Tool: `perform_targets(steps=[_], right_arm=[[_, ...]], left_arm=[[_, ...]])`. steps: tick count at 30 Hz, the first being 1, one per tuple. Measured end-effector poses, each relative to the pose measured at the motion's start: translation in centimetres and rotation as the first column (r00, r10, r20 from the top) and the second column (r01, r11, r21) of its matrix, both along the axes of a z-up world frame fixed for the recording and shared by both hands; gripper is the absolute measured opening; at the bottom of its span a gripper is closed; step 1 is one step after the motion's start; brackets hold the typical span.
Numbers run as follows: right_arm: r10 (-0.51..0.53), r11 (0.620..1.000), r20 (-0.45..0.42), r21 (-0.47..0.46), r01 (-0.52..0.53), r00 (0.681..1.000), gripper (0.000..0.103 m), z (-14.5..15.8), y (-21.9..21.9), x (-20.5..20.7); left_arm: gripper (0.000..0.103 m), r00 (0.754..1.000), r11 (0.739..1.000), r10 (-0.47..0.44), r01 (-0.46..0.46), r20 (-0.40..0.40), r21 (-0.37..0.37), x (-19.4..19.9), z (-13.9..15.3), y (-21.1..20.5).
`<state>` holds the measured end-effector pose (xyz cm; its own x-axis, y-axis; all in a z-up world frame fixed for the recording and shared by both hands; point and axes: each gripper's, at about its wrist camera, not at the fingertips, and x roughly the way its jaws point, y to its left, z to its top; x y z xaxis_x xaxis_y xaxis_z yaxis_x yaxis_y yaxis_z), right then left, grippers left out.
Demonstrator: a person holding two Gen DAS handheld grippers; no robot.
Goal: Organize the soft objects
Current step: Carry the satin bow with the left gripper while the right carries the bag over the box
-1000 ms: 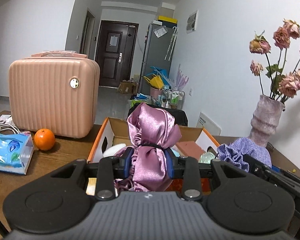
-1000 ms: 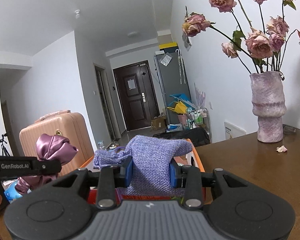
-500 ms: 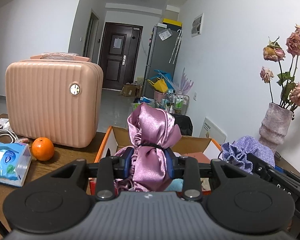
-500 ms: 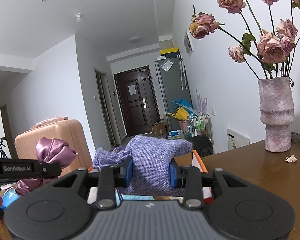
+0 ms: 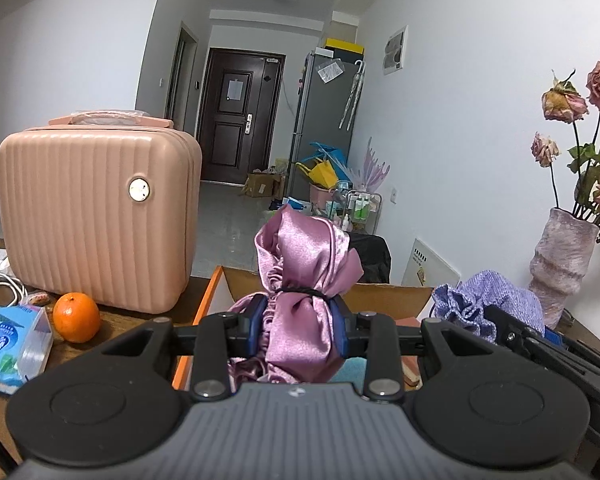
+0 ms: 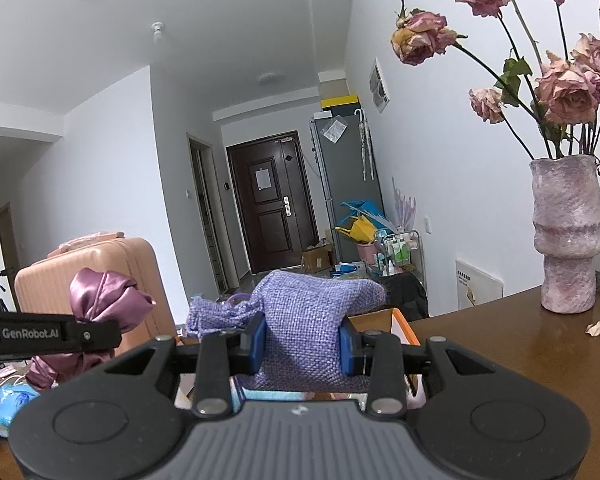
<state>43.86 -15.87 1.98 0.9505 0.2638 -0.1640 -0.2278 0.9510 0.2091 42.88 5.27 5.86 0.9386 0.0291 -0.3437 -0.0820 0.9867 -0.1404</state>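
My left gripper [image 5: 298, 326] is shut on a shiny pink satin pouch [image 5: 306, 264] tied with a black band, held above an open cardboard box [image 5: 384, 292] with orange edges. In the right wrist view my right gripper [image 6: 302, 344] is shut on a lilac woven drawstring pouch [image 6: 304, 316], also over the box [image 6: 402, 322]. The lilac pouch [image 5: 488, 298] shows at the right of the left wrist view, and the pink pouch [image 6: 104, 300] with the left gripper's finger at the left of the right wrist view. Most of the box's inside is hidden.
A pink ribbed case [image 5: 96, 216] stands on the brown table [image 6: 500, 340] at the left, with an orange [image 5: 76, 317], a blue tissue pack [image 5: 10, 340] and white cables [image 5: 0, 280] by it. A vase of dried roses [image 6: 566, 232] stands at the right. Fallen petals [image 6: 597, 328] lie near it.
Both grippers have drifted back from the box with their pouches still held; the suitcase, the orange and the vase have shifted in view. Neither grip has changed.
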Motion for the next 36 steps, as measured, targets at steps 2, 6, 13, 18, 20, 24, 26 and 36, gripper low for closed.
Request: perform_targets(steps=[2,6,13,18,20,24,26,36], right_arm=[[-0.002,1.0,-0.001,0.001,0.002,1.0,0.034,0.0,0.2,0.6],[-0.001,1.0,-0.004,0.004,0.001,1.0,0.034,-0.1,0.3,1.1],[-0.015,1.0,-0.013,-0.007,0.015,1.0,0.034,-0.5,1.0,3.2],[-0.016,1.0,-0.023,-0.016,0.016,1.0,0.034,-0.7,1.5,4.4],[-0.018,1.0,-0.026,-0.024,0.017,0.999,0.034,-0.8,1.6,4.7],[-0.015,0.999,-0.039,-0.041,0.014,0.999,0.034,-1.1,2.0,5.4],[-0.016,0.999,-0.042,-0.053,0.014,0.999,0.034,-1.3,2.2,5.8],[-0.022,0.996,-0.087,-0.092,0.014,0.996,0.035,-2.3,2.6,7.5]], left_arm=[[0.034,1.0,1.0,0.002,-0.002,-0.001,0.003,0.6,-0.1,0.1],[0.034,1.0,1.0,0.005,-0.005,-0.007,0.006,1.5,-0.3,0.1],[0.034,1.0,1.0,0.009,-0.008,-0.021,0.023,3.2,-0.9,-0.2],[0.034,0.999,0.999,0.017,-0.015,-0.042,0.039,4.5,-1.5,-0.3],[0.034,0.998,0.999,0.021,-0.018,-0.053,0.045,5.0,-1.8,-0.2],[0.034,0.996,0.998,0.026,-0.022,-0.081,0.05,5.9,-2.4,-0.1],[0.034,0.995,0.998,0.031,-0.026,-0.094,0.053,6.2,-2.8,0.0],[0.034,0.99,0.996,0.045,-0.035,-0.134,0.079,7.0,-4.1,0.1]])
